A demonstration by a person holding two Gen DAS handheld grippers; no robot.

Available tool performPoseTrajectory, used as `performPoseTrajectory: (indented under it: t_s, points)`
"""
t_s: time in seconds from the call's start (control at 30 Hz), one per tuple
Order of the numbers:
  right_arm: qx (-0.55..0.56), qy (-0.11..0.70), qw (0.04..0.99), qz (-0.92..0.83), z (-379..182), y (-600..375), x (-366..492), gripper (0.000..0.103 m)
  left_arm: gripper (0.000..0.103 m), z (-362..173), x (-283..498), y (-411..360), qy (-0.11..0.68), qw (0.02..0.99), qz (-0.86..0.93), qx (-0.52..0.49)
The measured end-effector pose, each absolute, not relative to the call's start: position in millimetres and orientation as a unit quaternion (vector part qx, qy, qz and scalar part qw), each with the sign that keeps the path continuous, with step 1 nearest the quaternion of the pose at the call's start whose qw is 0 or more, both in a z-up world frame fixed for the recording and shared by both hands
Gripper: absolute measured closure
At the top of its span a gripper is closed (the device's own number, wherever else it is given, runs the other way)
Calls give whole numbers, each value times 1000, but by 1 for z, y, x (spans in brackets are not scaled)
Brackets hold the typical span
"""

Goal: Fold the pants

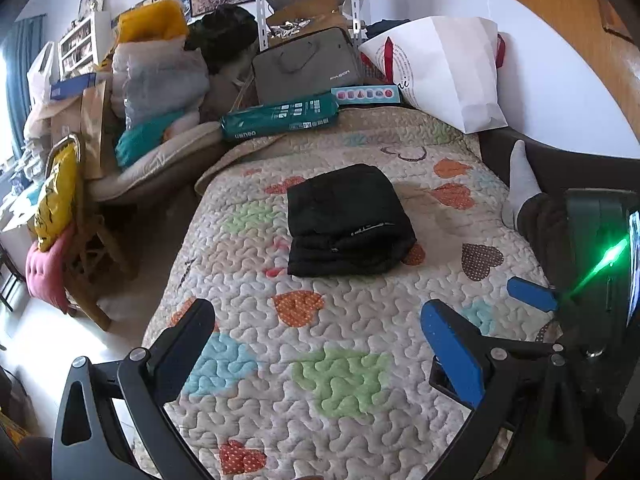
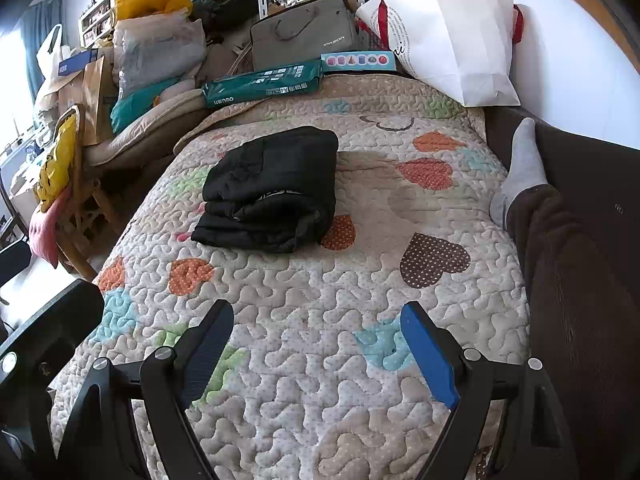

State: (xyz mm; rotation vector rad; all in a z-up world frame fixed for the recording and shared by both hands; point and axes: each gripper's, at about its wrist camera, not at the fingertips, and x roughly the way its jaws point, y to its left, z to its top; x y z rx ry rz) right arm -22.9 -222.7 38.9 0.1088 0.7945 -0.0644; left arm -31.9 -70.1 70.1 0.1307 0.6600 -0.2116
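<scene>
On the bed, I see my left gripper [image 1: 316, 344] spread wide and empty, hovering near over the heart-patterned quilt [image 1: 360, 400]. Farther in, the black pants [image 1: 348, 220] lie folded in a compact stack mid-quilt. My right gripper [image 2: 316, 348] is likewise agape, holding nothing. At far right rests a person's grey-socked foot [image 2: 524, 164].

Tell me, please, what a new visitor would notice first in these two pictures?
First, the black folded pants lying as a compact bundle in the middle of the heart-patterned quilt. Next, the big white paper bag at the far end of the bed, and a grey sock on a person's foot at the right edge. Both tongs, left and right, are open and empty.
</scene>
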Motion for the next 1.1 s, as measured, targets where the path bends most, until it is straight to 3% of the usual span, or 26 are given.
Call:
performPoseTrajectory:
  t_s: [1.1]
  points:
    - [49,393,918,-30,34,-219,-22,13,0,57,-20,-53,367,925,-94,34]
